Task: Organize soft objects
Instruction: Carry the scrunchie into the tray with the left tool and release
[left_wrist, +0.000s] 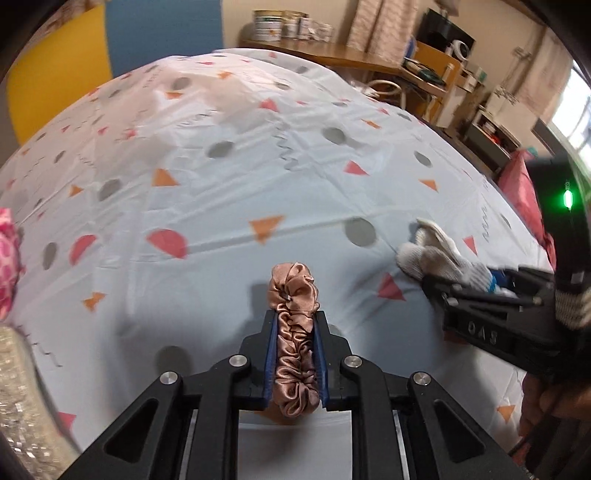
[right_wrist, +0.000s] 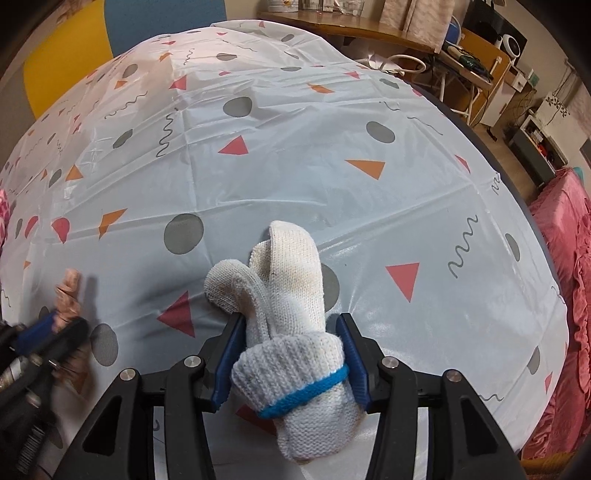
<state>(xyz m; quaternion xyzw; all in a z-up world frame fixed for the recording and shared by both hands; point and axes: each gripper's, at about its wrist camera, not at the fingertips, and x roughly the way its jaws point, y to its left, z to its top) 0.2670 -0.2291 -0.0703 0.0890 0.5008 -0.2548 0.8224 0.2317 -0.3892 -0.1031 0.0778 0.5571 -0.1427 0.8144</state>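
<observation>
Left gripper (left_wrist: 295, 317) clamps bronze scrunchie (left_wrist: 293, 332); right gripper (right_wrist: 291, 325) clamps white glove (right_wrist: 291, 295); patterned table (right_wrist: 295, 166) around, pink fabric (left_wrist: 7, 266) at left.

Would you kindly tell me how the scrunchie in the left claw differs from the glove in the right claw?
The scrunchie is shiny, rose-gold and ruffled; the glove is matte, white knit with a blue cuff band. The scrunchie is a slim loop, the glove bulkier and folded. Both are soft, each clamped between blue pads above the patterned tablecloth.

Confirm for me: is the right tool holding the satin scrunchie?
No, the right tool is clamped on a white knitted glove with a blue cuff band, while the scrunchie sits in the left tool.
</observation>
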